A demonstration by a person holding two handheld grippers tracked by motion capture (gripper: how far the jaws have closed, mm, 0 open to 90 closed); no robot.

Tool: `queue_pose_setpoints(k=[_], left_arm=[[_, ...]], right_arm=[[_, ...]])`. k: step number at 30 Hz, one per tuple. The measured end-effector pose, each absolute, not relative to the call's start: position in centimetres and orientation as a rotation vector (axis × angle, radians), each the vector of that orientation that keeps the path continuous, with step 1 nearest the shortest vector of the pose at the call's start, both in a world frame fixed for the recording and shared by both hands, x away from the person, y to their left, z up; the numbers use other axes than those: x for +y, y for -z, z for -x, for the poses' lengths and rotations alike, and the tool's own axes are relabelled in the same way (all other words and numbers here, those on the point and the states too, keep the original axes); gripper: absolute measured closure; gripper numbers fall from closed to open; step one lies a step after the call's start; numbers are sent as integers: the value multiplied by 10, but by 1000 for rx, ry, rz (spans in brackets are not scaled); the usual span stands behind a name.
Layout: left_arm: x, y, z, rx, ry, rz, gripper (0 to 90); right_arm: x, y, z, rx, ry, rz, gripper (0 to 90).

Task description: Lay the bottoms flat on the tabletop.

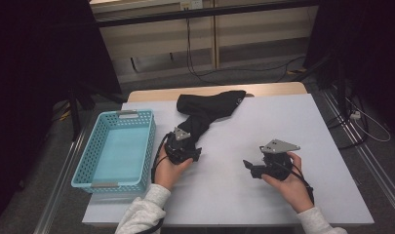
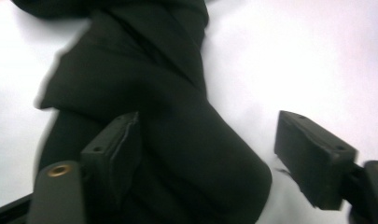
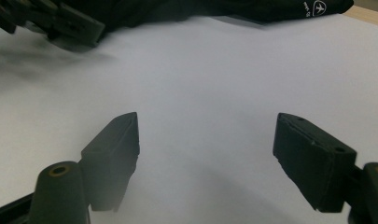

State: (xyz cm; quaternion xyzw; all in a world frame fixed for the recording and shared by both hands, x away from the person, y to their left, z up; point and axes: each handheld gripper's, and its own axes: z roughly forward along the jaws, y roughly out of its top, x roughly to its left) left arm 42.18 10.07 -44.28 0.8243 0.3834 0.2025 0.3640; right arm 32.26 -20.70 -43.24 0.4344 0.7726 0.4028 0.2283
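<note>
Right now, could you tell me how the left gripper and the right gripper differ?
The left gripper sits over the near end of the black garment, cloth between its open jaws; the right gripper has bare white table between its jaws. The left points away from the person, the right sideways toward the left. Both are open.

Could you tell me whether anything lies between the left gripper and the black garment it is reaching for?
Nothing visible does. The left gripper is already at the near end of the black garment, its jaws open with the cloth lying between them. The blue basket sits off to the side, and the right gripper hovers apart over bare table.
</note>
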Motion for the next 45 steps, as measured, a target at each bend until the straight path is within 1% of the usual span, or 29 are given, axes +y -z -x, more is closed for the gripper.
queue_pose_setpoints(k=[2,4,5,7,8,10,11,12,13,14,16,17,18,19,20,21,22,27,30,32,33,35,36,40,42,43,44,45], left_arm=[[107,441,-423,1020,-560,-2110,155],[110,446,-426,1057,-498,-2114,113],[110,450,-426,1053,-500,-2143,122],[107,458,-426,1030,-527,-2217,106],[108,459,-427,1066,-517,-2203,73],[109,458,-429,1104,-490,-2176,96],[109,457,-429,1102,-495,-2174,147],[109,456,-428,1106,-501,-2161,247],[108,454,-427,1095,-514,-2169,383],[108,452,-427,1091,-514,-2190,491],[106,451,-426,1112,-518,-2177,586],[106,449,-426,1125,-486,-2162,669],[105,448,-426,1136,-450,-2155,711],[105,447,-426,1139,-431,-2154,730],[104,445,-426,1137,-376,-2147,748],[103,444,-425,1140,-299,-2129,760],[100,441,-423,1139,-268,-2111,764],[80,422,-407,1031,-132,-2036,760],[71,419,-401,980,-78,-2046,744],[70,421,-400,978,-82,-2061,720],[71,422,-400,980,-97,-2063,691],[77,421,-401,974,-160,-2083,642],[80,420,-401,982,-190,-2081,604],[94,417,-405,1019,-219,-2050,603],[99,418,-406,1036,-220,-2045,627],[101,419,-407,1050,-233,-2046,667],[103,419,-407,1062,-229,-2064,733],[104,420,-408,1074,-227,-2061,766]], right_arm=[[-208,433,-322,2130,-1110,-1200,229],[-210,434,-321,2131,-1108,-1201,229],[-210,434,-321,2129,-1108,-1205,229],[-211,433,-321,2124,-1111,-1210,231],[-211,433,-322,2121,-1114,-1214,231],[-211,432,-321,2121,-1117,-1212,231],[-211,432,-321,2119,-1118,-1209,231],[-211,432,-321,2120,-1120,-1209,231],[-211,432,-321,2124,-1118,-1208,233],[-211,433,-322,2124,-1115,-1210,233],[-212,434,-322,2126,-1112,-1215,234],[-213,434,-322,2124,-1113,-1219,234],[-214,433,-322,2120,-1116,-1220,235],[-214,433,-322,2118,-1120,-1221,235],[-214,433,-322,2115,-1123,-1222,235],[-215,433,-322,2116,-1124,-1226,235],[-215,433,-322,2120,-1124,-1225,235],[-217,433,-322,2115,-1132,-1229,235],[-218,432,-322,2113,-1134,-1230,235],[-218,433,-322,2117,-1128,-1230,235],[-218,433,-322,2118,-1127,-1231,235],[-217,434,-322,2124,-1127,-1230,235],[-217,433,-322,2124,-1129,-1226,235],[-217,433,-322,2127,-1128,-1226,234],[-216,434,-322,2131,-1125,-1225,234],[-216,434,-322,2133,-1124,-1222,234],[-215,434,-322,2133,-1125,-1223,233],[-214,434,-323,2136,-1127,-1222,234]])
